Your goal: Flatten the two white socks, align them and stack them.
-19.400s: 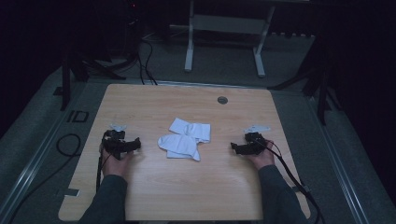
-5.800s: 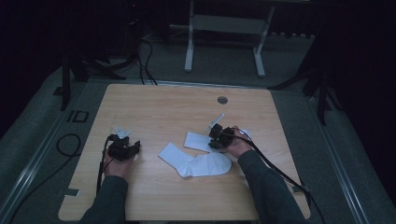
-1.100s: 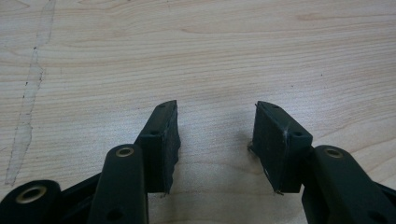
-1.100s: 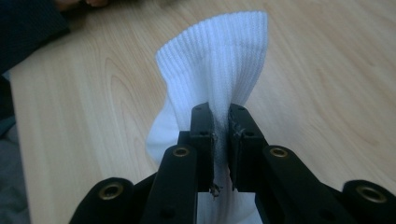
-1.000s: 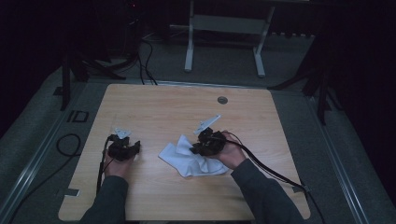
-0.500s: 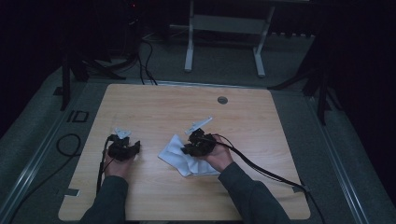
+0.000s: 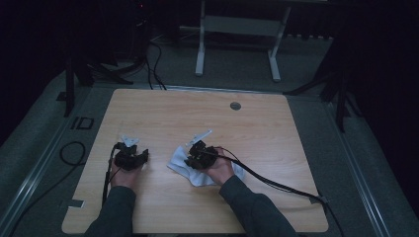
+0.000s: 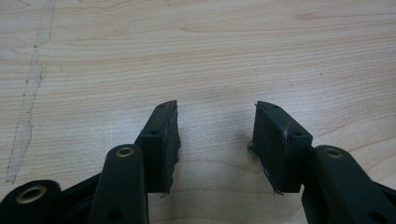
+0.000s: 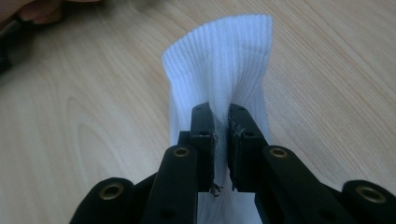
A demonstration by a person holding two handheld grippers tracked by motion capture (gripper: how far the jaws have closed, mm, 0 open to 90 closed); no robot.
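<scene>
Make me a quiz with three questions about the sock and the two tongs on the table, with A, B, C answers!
1. Where is the sock?
A. on the wooden table
B. on the floor
C. hanging on a chair

2. What colour is the sock?
A. red
B. white
C. green

3. What are the left tongs doing?
A. squeezing the sock
C. holding a cup
B. open with nothing between them

Answers:
1. A, since the sock lies on the table under the right hand in the high view.
2. B, since the ribbed cloth is plainly white in the right gripper view.
3. B, since the left gripper view has bare wood in the gap, while the right tongs are the ones pinching the sock.
</scene>
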